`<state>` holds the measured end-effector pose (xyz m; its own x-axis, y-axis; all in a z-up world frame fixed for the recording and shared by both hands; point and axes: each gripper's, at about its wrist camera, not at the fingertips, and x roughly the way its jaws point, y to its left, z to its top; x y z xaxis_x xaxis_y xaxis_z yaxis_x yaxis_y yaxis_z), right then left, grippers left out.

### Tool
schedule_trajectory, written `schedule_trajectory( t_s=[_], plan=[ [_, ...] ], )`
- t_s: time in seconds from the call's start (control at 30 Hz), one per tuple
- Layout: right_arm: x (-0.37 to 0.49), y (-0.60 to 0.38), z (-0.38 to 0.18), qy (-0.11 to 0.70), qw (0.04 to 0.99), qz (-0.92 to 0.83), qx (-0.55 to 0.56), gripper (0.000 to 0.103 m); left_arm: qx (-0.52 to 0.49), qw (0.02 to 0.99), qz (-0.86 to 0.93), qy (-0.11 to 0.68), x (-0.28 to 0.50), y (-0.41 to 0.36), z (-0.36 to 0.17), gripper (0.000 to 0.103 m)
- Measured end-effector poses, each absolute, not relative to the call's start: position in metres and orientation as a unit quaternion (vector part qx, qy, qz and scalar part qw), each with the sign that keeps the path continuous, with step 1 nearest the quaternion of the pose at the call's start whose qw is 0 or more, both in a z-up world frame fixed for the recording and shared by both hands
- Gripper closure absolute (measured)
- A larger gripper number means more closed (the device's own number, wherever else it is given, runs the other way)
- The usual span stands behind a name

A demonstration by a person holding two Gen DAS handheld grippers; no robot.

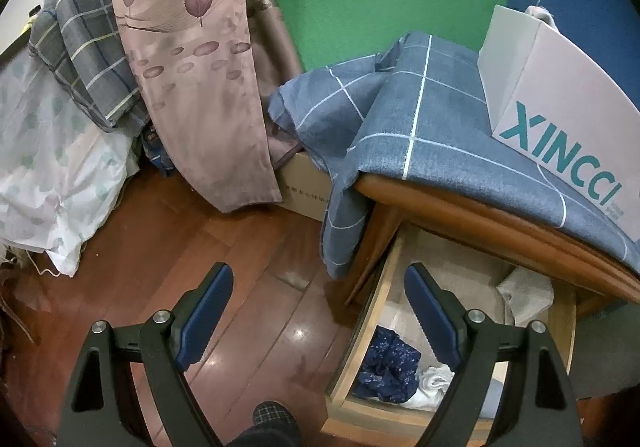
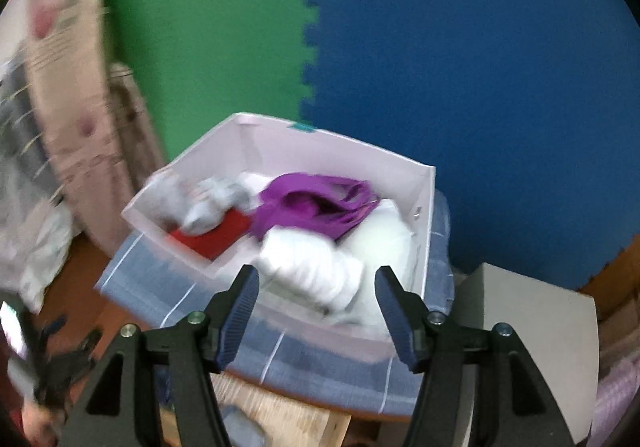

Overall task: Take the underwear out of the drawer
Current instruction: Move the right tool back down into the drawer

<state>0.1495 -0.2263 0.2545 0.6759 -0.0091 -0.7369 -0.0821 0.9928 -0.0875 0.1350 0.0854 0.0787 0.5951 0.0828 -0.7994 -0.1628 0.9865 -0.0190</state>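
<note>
The wooden drawer point(image 1: 370, 327) stands pulled out at the lower right of the left wrist view. Inside lie dark blue patterned underwear point(image 1: 388, 367), a white garment point(image 1: 432, 379) and a grey cloth point(image 1: 524, 295). My left gripper point(image 1: 318, 287) hangs open and empty above the drawer's left edge and the floor. In the blurred right wrist view my right gripper point(image 2: 316, 279) is open above the near rim of a white box point(image 2: 424, 207). That box holds a purple garment point(image 2: 316, 203), white garments point(image 2: 312, 267), a grey piece point(image 2: 216, 199) and something red point(image 2: 216, 233). Nothing is pinched between the right fingers.
The box, lettered XINCCI point(image 1: 560, 115), sits on a blue checked cloth point(image 1: 420, 135) over the cabinet top. Hanging fabrics point(image 1: 192, 67), a white bag point(image 1: 60, 175) and a cardboard carton point(image 1: 308, 183) crowd the wooden floor point(image 1: 240, 255) at left. A person's slippered foot point(image 1: 272, 423) shows below.
</note>
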Motion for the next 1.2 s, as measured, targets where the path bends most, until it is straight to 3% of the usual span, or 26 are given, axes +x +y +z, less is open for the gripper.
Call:
schedule_trajectory(
  t_s=[0.13,0.3,0.67,1.2],
  plan=[
    [0.103,-0.210,0.233,0.426,0.896,0.086,-0.093,0.039,-0.038,0.893,0.065,0.444,0.134,0.081,0.079,0.018],
    [0.067,-0.184,0.160,0.500,0.841,0.159,-0.132,0.039,-0.027,0.899,0.056,0.434,0.129,0.075,0.084,0.017],
    [0.092,-0.155,0.000,0.632,0.736,0.203,-0.128,0.039,-0.028,0.897,0.053,0.439,0.131,0.075,0.082,0.017],
    [0.116,-0.132,-0.095,0.692,0.659,0.240,-0.173,0.039,-0.020,0.895,0.037,0.444,0.130,0.068,0.079,0.016]
  ],
)
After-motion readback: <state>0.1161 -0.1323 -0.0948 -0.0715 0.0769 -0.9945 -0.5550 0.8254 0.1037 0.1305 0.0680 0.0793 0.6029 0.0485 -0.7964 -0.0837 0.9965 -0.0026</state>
